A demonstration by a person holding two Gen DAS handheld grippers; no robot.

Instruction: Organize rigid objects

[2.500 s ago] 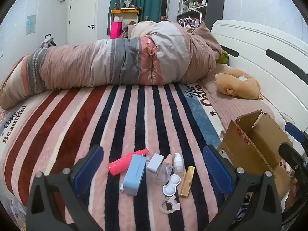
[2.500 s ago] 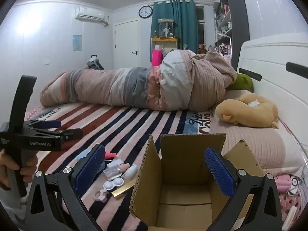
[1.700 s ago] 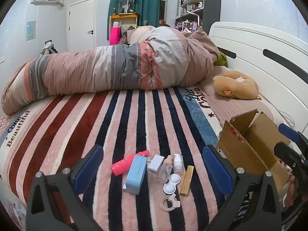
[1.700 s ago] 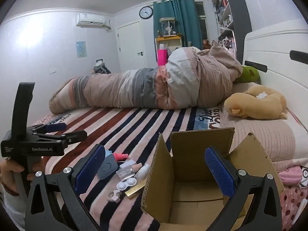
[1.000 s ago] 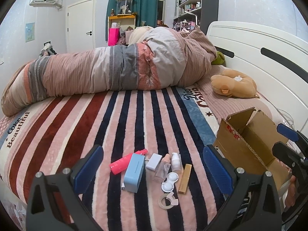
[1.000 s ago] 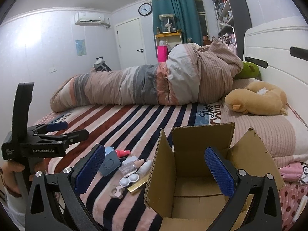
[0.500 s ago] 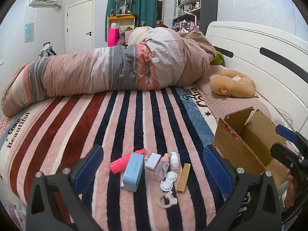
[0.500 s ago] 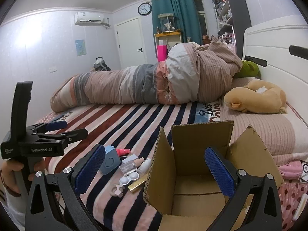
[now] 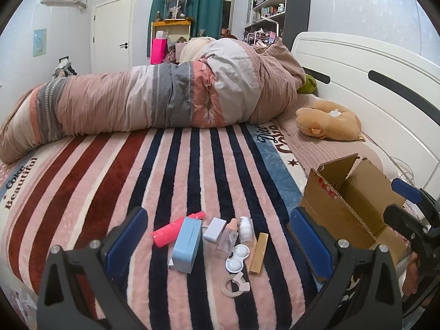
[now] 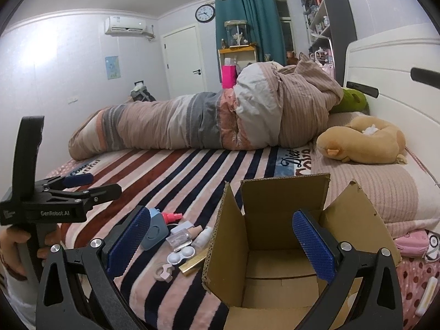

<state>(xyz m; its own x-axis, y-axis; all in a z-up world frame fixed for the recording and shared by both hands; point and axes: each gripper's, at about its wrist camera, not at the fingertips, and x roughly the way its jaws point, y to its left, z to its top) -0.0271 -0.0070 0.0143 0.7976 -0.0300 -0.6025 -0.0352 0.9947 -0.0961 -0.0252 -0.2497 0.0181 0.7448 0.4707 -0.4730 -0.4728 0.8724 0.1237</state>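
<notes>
Several small objects lie clustered on the striped blanket: a pink tube (image 9: 172, 229), a light blue box (image 9: 187, 243), a small lavender case (image 9: 214, 229), a clear bottle (image 9: 228, 239), a white pump bottle (image 9: 245, 229), a gold stick (image 9: 259, 253), a white lens case (image 9: 237, 258) and a ring clip (image 9: 235, 284). An empty cardboard box (image 10: 277, 253) stands open to their right. My left gripper (image 9: 217, 243) is open, hovering just short of the cluster. My right gripper (image 10: 221, 243) is open above the box's near left corner.
A rolled quilt (image 9: 154, 101) lies across the far side of the bed. A tan plush toy (image 9: 328, 123) rests by the white headboard (image 9: 371, 88). Pink items (image 10: 415, 243) sit at the bed's right edge. A hand (image 10: 16, 250) holds the left gripper's handle.
Both cameras drifted slightly; the cluster and box sit a little further off in view. Nothing was grasped or moved, and both grippers stayed open.
</notes>
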